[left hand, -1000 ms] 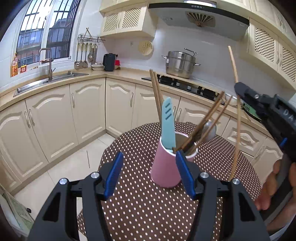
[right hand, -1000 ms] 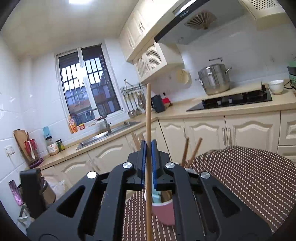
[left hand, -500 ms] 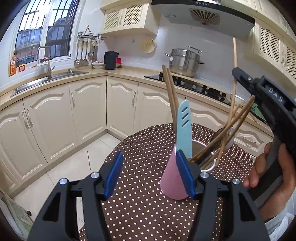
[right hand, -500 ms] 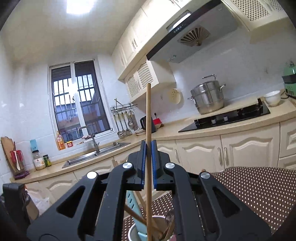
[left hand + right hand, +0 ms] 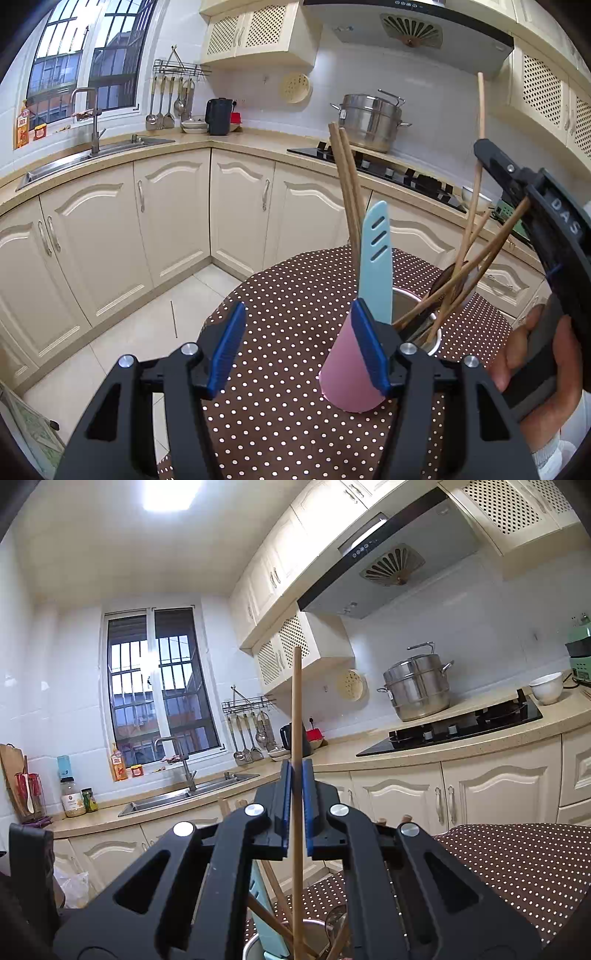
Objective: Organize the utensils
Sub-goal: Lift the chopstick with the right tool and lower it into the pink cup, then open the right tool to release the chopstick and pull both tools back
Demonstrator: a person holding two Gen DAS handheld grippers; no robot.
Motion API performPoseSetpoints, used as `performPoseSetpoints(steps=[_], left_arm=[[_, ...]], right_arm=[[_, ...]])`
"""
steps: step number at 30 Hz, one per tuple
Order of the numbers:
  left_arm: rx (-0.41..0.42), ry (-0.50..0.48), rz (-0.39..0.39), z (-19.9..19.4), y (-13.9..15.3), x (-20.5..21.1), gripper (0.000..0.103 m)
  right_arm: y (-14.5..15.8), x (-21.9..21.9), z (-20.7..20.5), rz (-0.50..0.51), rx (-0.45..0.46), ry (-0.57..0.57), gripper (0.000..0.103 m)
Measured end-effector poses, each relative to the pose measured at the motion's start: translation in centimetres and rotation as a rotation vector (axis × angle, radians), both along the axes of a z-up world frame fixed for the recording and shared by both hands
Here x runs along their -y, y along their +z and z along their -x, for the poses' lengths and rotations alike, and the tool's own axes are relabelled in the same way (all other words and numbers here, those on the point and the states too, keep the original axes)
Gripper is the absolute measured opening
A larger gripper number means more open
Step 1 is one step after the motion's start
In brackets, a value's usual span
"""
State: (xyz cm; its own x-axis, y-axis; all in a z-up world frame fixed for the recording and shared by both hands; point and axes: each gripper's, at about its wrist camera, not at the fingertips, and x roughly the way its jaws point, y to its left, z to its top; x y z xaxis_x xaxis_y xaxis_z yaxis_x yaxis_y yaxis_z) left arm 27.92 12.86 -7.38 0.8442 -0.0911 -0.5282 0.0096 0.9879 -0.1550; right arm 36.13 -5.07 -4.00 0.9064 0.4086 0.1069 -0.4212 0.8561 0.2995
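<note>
A pink utensil cup (image 5: 343, 373) stands on the brown polka-dot table (image 5: 295, 288). It holds a light blue knife (image 5: 376, 258), several wooden chopsticks (image 5: 345, 192) and a metal spoon. My left gripper (image 5: 297, 332) is open and empty, and its right finger overlaps the cup's left side. My right gripper (image 5: 482, 149) is shut on one upright chopstick (image 5: 481, 110) whose lower end reaches into the cup. In the right wrist view the right gripper (image 5: 296, 775) pinches the chopstick (image 5: 296, 701) above the cup's rim (image 5: 255, 943).
A hand (image 5: 532, 354) holds the right gripper at the table's right side. Cream cabinets, a sink (image 5: 92, 155) and a hob with a steel pot (image 5: 369, 122) line the walls. Tiled floor (image 5: 147, 332) lies beyond the table's left edge.
The cup has drifted right and closer in the left wrist view. My right gripper tilted upward and came down, bringing the held chopstick's lower end into the cup.
</note>
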Motion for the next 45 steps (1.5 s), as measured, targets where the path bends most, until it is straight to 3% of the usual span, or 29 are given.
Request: performPoseSetpoints(steps=[11,32,34,38,45], left_arm=[[-0.003,-0.008,0.004,0.1,0.4,0.3,0.058],[0.023,-0.023,-0.006,2.7,2.4,2.1,0.064],[0.024,-0.023,-0.007,2.8,2.5,2.2,0.064],[0.028,-0.022,-0.01,3.2,2.8,2.4,0.064],[0.037,-0.019,-0.008,3.8,3.5,2.7,0.064]], right_arm=[[-0.7,0.3,1.9,0.049,0.019,0.007,0.006],[0.0,0.7,2.8,0.139,-0.121,0.072,0.009],[0.1,0.7,2.8,0.144,-0.128,0.077,0.013],[0.8,1.0,3.2,0.14,-0.12,0.072,0.05],[1.2,1.5,3.5,0.146,-0.154,0.056,0.052]])
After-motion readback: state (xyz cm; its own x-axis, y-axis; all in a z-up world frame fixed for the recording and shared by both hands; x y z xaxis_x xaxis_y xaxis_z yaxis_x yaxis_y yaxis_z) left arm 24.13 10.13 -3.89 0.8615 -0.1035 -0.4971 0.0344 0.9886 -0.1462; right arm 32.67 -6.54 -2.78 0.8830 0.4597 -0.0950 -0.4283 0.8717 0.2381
